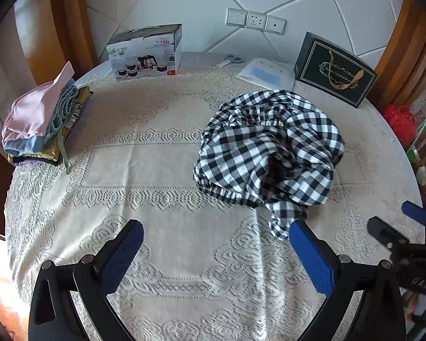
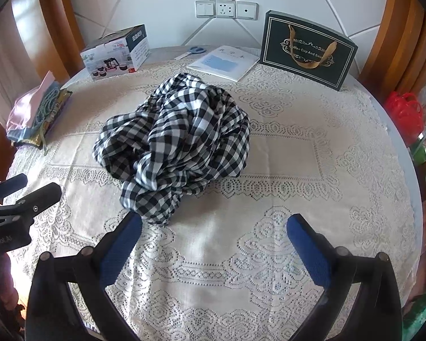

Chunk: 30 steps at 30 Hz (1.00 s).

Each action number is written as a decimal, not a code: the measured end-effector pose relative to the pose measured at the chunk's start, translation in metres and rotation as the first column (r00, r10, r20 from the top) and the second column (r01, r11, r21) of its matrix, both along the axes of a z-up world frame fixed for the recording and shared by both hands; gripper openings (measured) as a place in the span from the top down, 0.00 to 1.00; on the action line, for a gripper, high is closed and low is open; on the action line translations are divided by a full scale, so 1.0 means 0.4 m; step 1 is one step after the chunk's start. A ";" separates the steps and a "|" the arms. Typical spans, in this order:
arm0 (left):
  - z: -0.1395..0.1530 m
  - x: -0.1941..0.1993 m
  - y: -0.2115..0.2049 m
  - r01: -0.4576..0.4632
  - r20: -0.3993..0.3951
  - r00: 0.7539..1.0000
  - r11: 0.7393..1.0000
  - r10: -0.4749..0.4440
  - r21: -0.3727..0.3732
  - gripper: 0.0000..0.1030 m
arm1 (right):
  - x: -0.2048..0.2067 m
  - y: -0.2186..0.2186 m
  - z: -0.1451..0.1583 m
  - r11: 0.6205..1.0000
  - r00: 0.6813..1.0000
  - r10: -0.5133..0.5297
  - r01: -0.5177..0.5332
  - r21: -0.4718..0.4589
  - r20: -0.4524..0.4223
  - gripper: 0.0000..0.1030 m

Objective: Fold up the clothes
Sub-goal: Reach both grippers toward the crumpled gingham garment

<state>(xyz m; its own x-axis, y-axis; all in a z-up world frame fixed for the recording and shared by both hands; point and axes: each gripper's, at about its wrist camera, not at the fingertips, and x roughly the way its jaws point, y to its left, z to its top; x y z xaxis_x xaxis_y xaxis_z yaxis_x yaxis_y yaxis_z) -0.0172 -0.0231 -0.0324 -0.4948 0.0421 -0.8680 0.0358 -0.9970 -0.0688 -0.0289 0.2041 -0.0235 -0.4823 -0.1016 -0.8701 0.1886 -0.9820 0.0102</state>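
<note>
A crumpled black-and-white checked garment [image 1: 269, 153] [image 2: 176, 133] lies in a heap on the lace-covered round table [image 1: 156, 164] [image 2: 298, 147]. My left gripper [image 1: 215, 227] is open just short of it, the garment's near corner lying beside its right finger. My right gripper [image 2: 214, 221] is open too, the garment's near tip next to its left finger. Neither has cloth between its blue pads. Each gripper shows at the edge of the other's view: the right gripper [image 1: 397, 221] and the left gripper [image 2: 34, 187].
A stack of folded clothes [image 1: 42, 119] [image 2: 34, 110] sits at the table's left edge. At the back stand a tea-set box [image 1: 144, 52] [image 2: 116, 52], a booklet [image 1: 265, 74] [image 2: 224, 62], scissors [image 2: 193, 51] and a dark gift bag [image 1: 335, 69] [image 2: 306, 48]. A red bag [image 2: 403, 113] hangs right.
</note>
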 end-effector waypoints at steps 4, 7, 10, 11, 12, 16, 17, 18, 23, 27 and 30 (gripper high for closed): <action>-0.009 -0.027 -0.001 0.005 0.017 1.000 1.000 -0.005 0.000 0.00 | -0.025 0.003 0.000 1.000 1.000 -0.010 0.010 -0.005 0.009 0.00; -0.014 -0.039 0.002 0.010 0.023 1.000 1.000 -0.010 -0.001 0.00 | -0.038 -0.003 -0.003 1.000 1.000 -0.006 0.006 -0.008 0.016 0.00; -0.020 -0.052 0.001 0.010 0.029 1.000 1.000 -0.010 0.004 0.00 | -0.049 -0.011 -0.007 1.000 1.000 0.000 0.000 -0.012 0.023 0.00; -0.022 -0.056 0.000 0.009 0.030 0.999 1.000 -0.009 0.007 0.00 | -0.052 -0.014 -0.009 1.000 1.000 0.002 -0.002 -0.013 0.026 0.00; -0.025 -0.062 -0.002 0.009 0.034 0.999 1.000 -0.010 0.010 0.00 | -0.056 -0.016 -0.010 1.000 1.000 0.004 -0.004 -0.014 0.028 0.00; -0.040 -0.088 -0.011 0.010 0.047 0.999 1.000 -0.011 0.021 0.00 | -0.074 -0.026 -0.019 0.999 0.999 0.014 -0.012 -0.030 0.040 0.00; -0.044 -0.094 -0.013 0.010 0.050 0.999 1.000 -0.011 0.024 0.00 | -0.082 -0.030 -0.024 0.999 0.999 0.015 -0.013 -0.034 0.045 0.00; -0.047 -0.100 -0.015 0.010 0.053 0.999 1.000 -0.011 0.027 0.00 | -0.090 -0.035 -0.028 0.999 0.999 0.016 -0.014 -0.037 0.051 0.00; -0.084 -0.148 -0.039 -0.004 0.080 0.997 1.000 0.002 0.031 0.00 | -0.136 -0.069 -0.071 0.997 0.995 0.037 -0.031 -0.070 0.097 0.00; -0.143 -0.206 -0.031 0.024 0.107 0.994 0.997 -0.032 0.075 0.00 | -0.176 -0.104 -0.114 0.991 0.988 0.080 -0.065 -0.119 0.131 0.00; -0.198 -0.250 -0.012 0.050 0.147 0.988 0.998 -0.055 0.033 0.22 | -0.214 -0.123 -0.152 0.993 0.986 0.100 -0.091 -0.070 0.134 0.51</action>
<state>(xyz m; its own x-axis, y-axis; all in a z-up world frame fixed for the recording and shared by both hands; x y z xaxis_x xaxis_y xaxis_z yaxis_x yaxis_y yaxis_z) -0.1173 -0.0281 -0.1116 -0.3575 0.0912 -0.9295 -0.0047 -0.9954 -0.0959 -0.1143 0.1550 -0.0844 -0.3438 -0.1989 -0.9178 0.2742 -0.9560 0.1044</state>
